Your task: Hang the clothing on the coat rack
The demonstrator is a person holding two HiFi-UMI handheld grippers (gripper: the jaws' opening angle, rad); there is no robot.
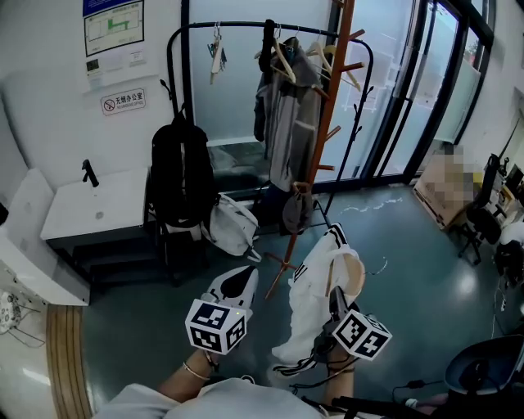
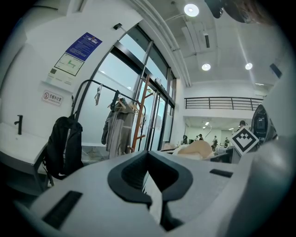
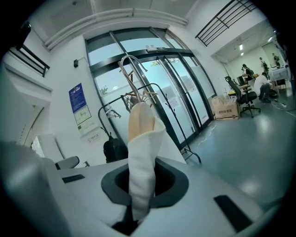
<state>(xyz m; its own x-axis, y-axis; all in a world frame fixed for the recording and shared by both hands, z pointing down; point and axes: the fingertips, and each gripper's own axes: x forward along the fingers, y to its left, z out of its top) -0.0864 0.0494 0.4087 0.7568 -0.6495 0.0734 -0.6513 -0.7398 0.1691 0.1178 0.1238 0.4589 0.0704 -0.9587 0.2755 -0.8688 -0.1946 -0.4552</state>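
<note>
Right claw (image 3: 138, 192) grips white garment (image 3: 141, 157) — hanger hook (image 3: 131, 69) overhead.

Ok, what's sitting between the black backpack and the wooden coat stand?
A white bag, low down between the black backpack and the wooden coat stand; the head view shows it.

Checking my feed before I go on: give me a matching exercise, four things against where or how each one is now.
Things:
1 backpack
2 grey jacket
3 white garment
4 left gripper

States:
A held in the right gripper's jaws
B jaws together, nothing between them
C black, at the rack's left side
D hangs from the rack's top bar

Pairs: 1-C, 2-D, 3-A, 4-B
</note>
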